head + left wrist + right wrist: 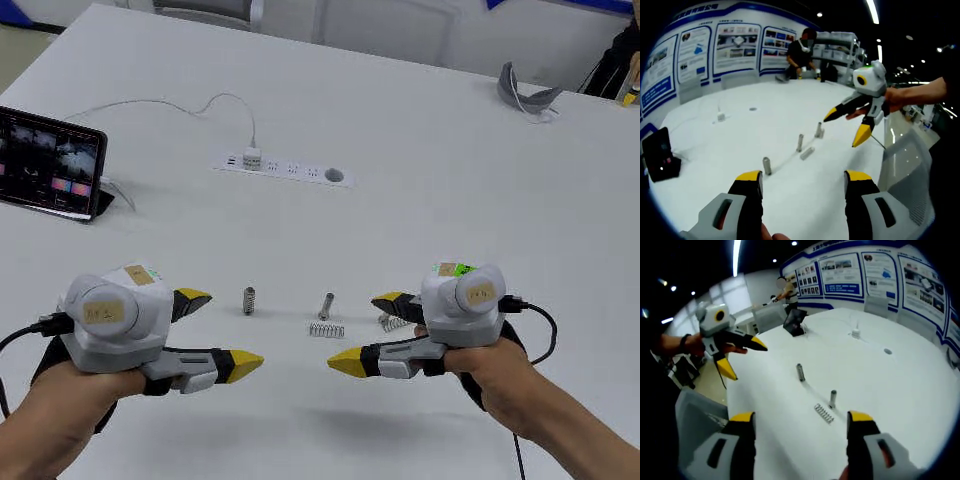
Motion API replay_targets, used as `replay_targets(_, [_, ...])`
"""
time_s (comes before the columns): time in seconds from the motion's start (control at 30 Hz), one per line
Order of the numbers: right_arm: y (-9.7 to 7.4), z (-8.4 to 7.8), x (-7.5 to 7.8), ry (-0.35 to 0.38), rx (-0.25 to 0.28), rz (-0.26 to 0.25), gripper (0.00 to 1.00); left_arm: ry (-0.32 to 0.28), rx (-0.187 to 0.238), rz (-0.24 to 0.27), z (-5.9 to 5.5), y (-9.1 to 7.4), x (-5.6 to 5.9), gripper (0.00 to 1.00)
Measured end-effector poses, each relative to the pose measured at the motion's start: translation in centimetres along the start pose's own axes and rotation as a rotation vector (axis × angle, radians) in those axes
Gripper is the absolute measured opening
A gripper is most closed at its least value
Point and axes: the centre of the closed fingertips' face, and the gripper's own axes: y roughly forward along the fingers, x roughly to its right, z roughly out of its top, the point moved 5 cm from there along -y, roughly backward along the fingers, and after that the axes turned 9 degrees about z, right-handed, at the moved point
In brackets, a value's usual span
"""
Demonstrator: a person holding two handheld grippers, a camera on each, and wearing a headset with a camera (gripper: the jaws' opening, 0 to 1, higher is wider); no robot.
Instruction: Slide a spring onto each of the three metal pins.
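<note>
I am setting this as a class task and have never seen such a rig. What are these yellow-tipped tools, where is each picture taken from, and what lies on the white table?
There is no robot here: a person holds a two-jaw gripper in each hand. The head view comes from a headset camera looking down at the left gripper and the right gripper. The two round pictures come from cameras riding on the grippers, each looking along its own jaws. Both grippers are open and hold nothing. On the table stands a metal pin with a loose spring lying beside it. Further back are a power strip and a tablet.
</note>
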Motion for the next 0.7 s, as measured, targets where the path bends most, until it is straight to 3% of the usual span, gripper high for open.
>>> replay_targets(0.7, [-2.9,-2.2,0.0,0.036,0.002,-0.050,0.78,0.110,-0.049,-0.122,0.9,4.2,3.2,0.67])
